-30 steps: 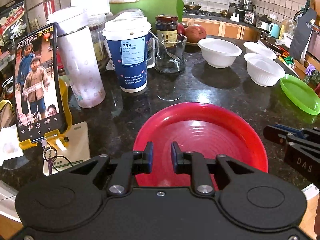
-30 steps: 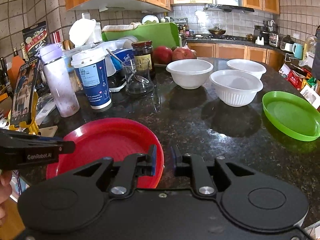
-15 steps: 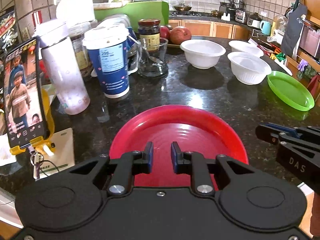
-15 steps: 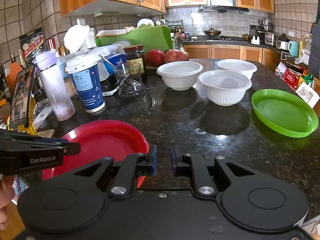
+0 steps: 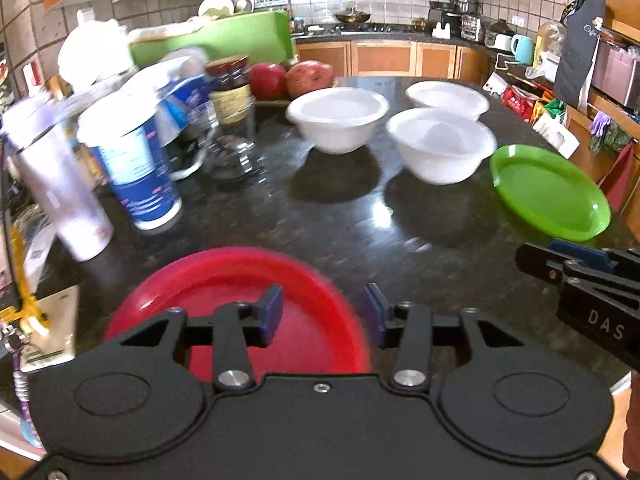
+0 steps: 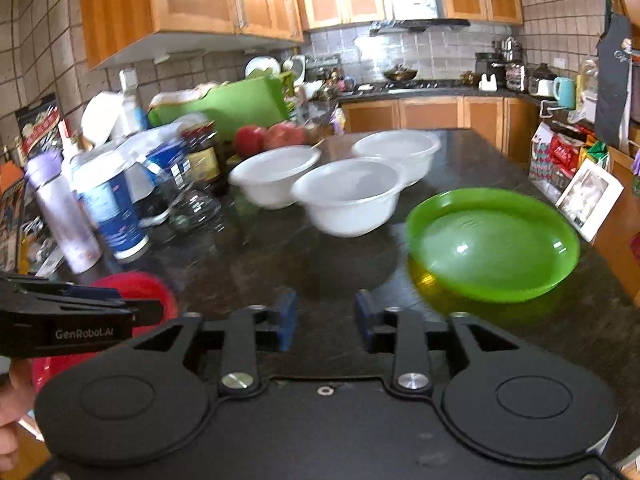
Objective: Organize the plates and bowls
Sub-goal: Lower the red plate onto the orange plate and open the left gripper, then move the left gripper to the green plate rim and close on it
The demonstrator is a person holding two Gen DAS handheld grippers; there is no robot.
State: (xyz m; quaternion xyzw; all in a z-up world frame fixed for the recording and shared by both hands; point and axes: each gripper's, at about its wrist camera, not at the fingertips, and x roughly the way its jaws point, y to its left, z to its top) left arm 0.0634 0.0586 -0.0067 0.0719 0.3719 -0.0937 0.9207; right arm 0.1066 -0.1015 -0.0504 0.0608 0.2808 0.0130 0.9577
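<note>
The fingers of the left gripper [image 5: 322, 312], nearly closed a second ago, are now spread wide above the round red plastic plate [image 5: 236, 304], which lies flat on the dark granite table [image 5: 344, 224]. The right gripper [image 6: 326, 314], likewise opened and empty, has been turned toward the green plastic plate [image 6: 494, 244]; a pickup is probably being prepared.

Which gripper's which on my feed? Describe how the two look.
Both are matte black with blue finger pads and silver pivot screws. The left gripper reads "GenRobot.AI" on its side; the right gripper reads "DAS". No cables visible.
</note>
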